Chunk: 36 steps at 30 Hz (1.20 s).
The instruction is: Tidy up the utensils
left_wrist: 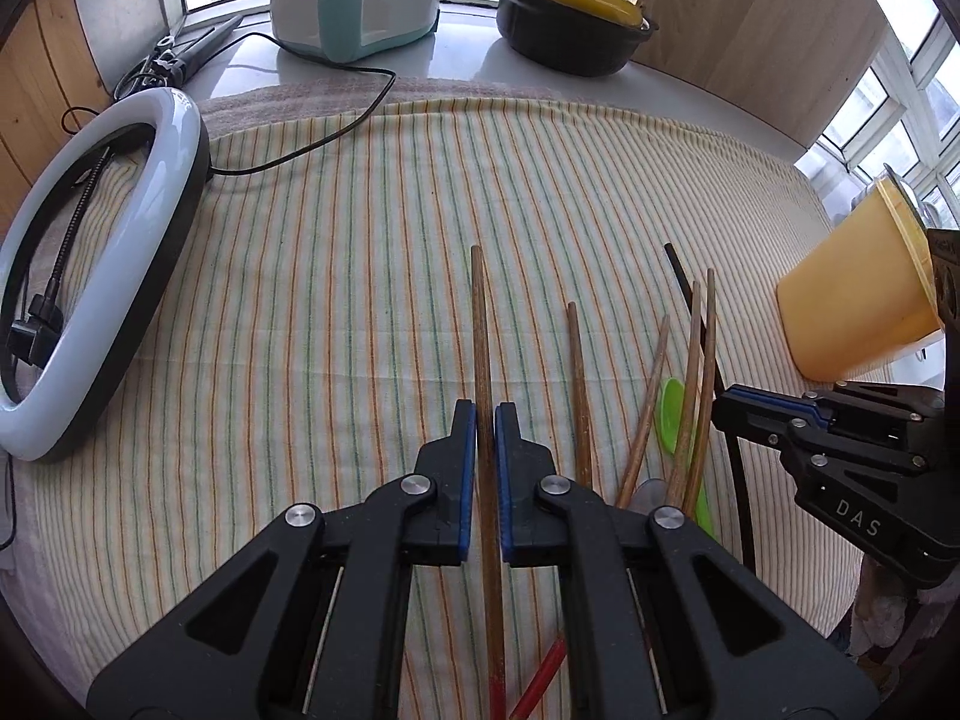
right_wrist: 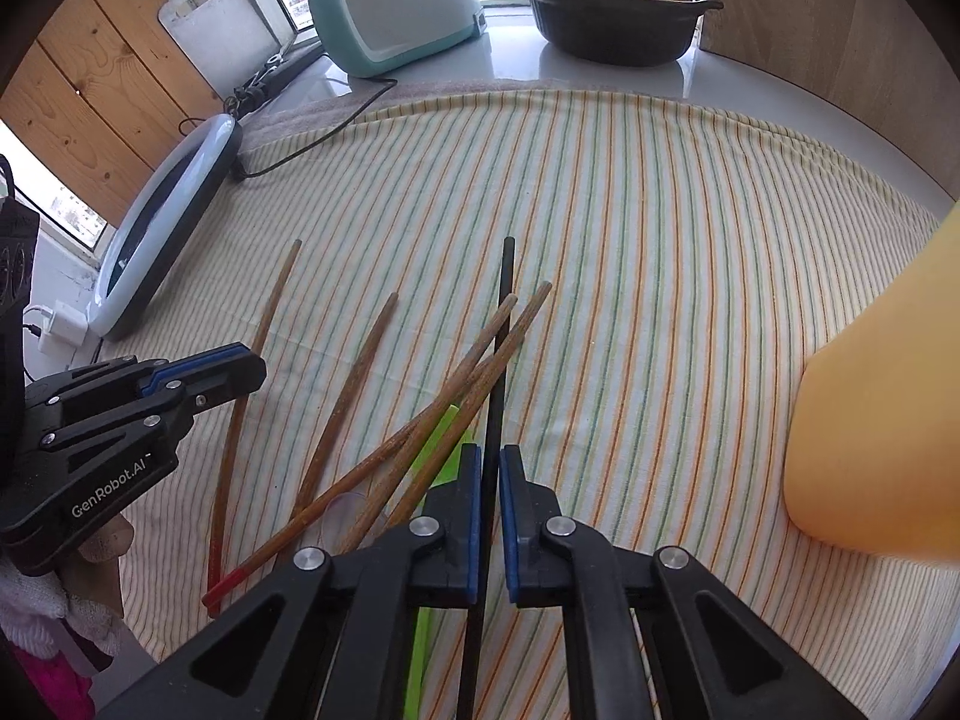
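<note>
Left gripper (left_wrist: pixel 486 414) pinches a long brown wooden chopstick (left_wrist: pixel 480 324) mid-shaft; right gripper (right_wrist: pixel 491 456) pinches a thin black chopstick (right_wrist: pixel 503 324) over the striped cloth (right_wrist: pixel 660 240). Both light, stiff, probably slick (will pivot). Grip near centre; yellow plastic cup (left_wrist: pixel 858 294) sits right.

Bare striped tablecloth (left_wrist: pixel 336 240) fills the frame's centre; a white ring lamp (left_wrist: pixel 102 276) blocks the left, a yellow plastic cup (left_wrist: pixel 858 294) the right, loose wooden chopsticks (left_wrist: pixel 696 372) lower right.

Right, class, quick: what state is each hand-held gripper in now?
Left hand-held gripper: closed on a brown wooden chopstick.
Right hand-held gripper: closed on a thin black chopstick.
</note>
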{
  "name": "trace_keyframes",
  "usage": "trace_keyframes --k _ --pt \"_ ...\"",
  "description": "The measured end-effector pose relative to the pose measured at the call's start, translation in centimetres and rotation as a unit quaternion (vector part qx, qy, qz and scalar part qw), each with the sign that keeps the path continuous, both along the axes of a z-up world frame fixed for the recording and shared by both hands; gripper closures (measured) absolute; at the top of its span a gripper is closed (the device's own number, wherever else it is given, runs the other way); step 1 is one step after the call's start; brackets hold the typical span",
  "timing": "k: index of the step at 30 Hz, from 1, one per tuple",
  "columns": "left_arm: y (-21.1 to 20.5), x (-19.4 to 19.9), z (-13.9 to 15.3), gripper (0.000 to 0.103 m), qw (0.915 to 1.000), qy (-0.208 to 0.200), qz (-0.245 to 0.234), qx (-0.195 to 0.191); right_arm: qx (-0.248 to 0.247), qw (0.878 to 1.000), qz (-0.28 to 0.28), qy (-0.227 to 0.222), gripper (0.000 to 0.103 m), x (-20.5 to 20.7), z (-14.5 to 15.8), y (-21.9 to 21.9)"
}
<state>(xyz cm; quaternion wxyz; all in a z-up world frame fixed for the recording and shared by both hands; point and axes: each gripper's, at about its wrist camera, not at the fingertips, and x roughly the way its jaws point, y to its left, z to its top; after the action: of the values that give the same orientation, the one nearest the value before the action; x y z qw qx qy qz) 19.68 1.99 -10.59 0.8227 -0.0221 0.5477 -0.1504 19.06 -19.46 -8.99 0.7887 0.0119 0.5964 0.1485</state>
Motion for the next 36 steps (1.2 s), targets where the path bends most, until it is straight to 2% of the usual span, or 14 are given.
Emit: trace_keyframes --k 7,12,36 --pt "1.4 -0.9 2.5 0.099 0.9994 -0.025 0.011 -0.021 0.014 0.999 0.016 -0.040 0.100 -2.0 2.7 0.1" --pt "1.7 -1.5 4.2 0.099 0.9986 -0.045 0.015 -0.025 0.014 0.998 0.008 -0.068 0.100 -2.2 4.6 -0.6" --pt "0.4 -2.3 10.9 0.099 0.9924 -0.112 0.000 -0.051 0.040 0.987 -0.023 -0.152 0.100 -3.0 11.6 -4.1"
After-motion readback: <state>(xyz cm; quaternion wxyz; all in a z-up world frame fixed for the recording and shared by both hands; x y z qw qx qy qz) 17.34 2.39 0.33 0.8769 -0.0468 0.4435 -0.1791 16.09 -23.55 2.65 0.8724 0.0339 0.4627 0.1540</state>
